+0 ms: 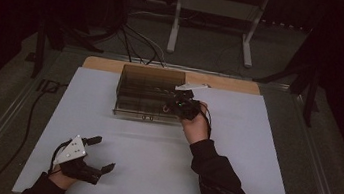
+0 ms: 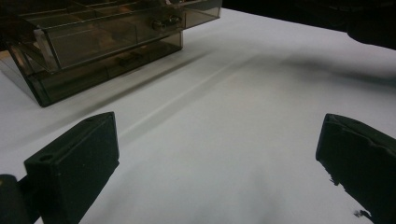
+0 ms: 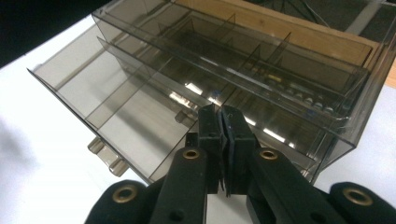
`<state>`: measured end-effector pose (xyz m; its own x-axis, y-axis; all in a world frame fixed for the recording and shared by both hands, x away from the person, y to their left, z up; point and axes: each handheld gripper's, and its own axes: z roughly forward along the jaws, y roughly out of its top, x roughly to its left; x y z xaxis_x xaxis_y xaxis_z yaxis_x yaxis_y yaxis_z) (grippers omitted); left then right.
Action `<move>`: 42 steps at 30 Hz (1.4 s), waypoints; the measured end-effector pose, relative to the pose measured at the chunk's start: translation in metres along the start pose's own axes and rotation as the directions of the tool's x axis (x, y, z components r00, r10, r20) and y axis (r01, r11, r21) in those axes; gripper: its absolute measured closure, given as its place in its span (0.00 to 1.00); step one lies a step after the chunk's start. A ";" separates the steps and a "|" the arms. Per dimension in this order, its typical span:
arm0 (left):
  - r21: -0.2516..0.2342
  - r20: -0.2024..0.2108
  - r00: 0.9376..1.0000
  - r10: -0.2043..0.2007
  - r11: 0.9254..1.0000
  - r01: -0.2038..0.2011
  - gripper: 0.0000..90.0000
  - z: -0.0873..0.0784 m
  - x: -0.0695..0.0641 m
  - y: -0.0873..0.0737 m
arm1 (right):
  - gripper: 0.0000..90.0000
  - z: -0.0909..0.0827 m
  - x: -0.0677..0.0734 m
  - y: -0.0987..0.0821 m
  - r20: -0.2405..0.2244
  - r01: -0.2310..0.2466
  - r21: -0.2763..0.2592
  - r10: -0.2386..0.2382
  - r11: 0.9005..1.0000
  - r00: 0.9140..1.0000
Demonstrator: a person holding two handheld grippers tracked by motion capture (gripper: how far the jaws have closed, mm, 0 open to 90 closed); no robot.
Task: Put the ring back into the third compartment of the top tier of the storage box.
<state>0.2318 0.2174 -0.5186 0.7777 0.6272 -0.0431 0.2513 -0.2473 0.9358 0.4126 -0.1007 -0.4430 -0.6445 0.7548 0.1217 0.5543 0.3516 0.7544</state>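
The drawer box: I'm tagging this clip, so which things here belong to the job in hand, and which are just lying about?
In the job:
- smoky clear drawer box, a drawer pulled out
- right gripper, jaws shut, over the open drawer

Not in use:
- left gripper, open, resting on the white table
- metal stand and cables on the floor behind

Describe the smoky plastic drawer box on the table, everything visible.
The drawer box is clear, smoke-tinted plastic, standing upright at the far middle of the white table. Thin dividers split its drawers into compartments; a lower drawer is pulled out, with a small handle in front. The right gripper, shut, hovers just above the open drawer; contact is unclear.
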 end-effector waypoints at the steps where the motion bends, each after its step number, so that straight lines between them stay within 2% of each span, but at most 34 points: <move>1: -0.001 0.000 1.000 -0.002 1.000 0.002 0.01 0.000 0.000 0.000 | 0.97 0.001 0.000 0.000 0.000 -0.001 0.004 0.001 1.000 1.000; 4: 0.009 -0.001 1.000 0.001 1.000 -0.001 0.01 0.000 0.000 -0.001 | 0.97 0.002 0.000 -0.001 -0.001 -0.004 0.012 0.004 1.000 1.000; 14: -0.001 -0.001 1.000 -0.002 1.000 0.002 0.01 0.000 0.000 0.000 | 0.97 0.003 -0.002 -0.004 -0.008 -0.007 0.028 0.007 1.000 1.000; 16: 0.003 0.000 1.000 -0.002 1.000 0.002 0.01 0.000 0.000 -0.001 | 0.94 0.002 -0.002 -0.004 -0.012 -0.006 0.031 0.006 0.999 1.000; 18: -0.006 0.002 1.000 -0.006 1.000 0.006 0.01 0.000 0.000 0.000 | 0.84 0.002 -0.003 -0.005 -0.023 -0.008 0.031 0.009 0.999 1.000; 21: 0.006 0.000 1.000 0.001 1.000 -0.001 0.01 0.001 0.000 -0.001 | 0.76 0.000 -0.001 -0.005 -0.024 -0.008 0.023 0.009 1.000 1.000; 28: 0.001 0.001 1.000 0.000 1.000 0.000 0.01 0.001 0.000 0.000 | 0.55 -0.006 0.003 -0.002 -0.021 0.013 -0.005 -0.013 1.000 1.000; 32: 0.003 0.003 1.000 0.004 1.000 -0.004 0.01 0.002 -0.001 0.000 | 0.47 -0.010 0.005 -0.001 -0.018 0.014 -0.028 -0.015 1.000 1.000; 39: 0.002 0.003 1.000 -0.001 1.000 0.001 0.01 0.001 0.000 0.000 | 0.28 -0.014 0.006 0.001 -0.034 0.002 -0.046 -0.003 0.999 0.999; 42: -0.003 0.005 1.000 -0.002 1.000 0.002 0.01 0.001 0.000 0.001 | 0.22 -0.015 0.008 0.002 -0.032 0.012 -0.055 -0.014 0.998 0.999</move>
<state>0.2323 0.2162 -0.5183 0.7800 0.6241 -0.0466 0.2509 -0.2436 0.9369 0.4003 -0.1023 -0.4308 -0.6685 0.7319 0.1318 0.5170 0.3299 0.7899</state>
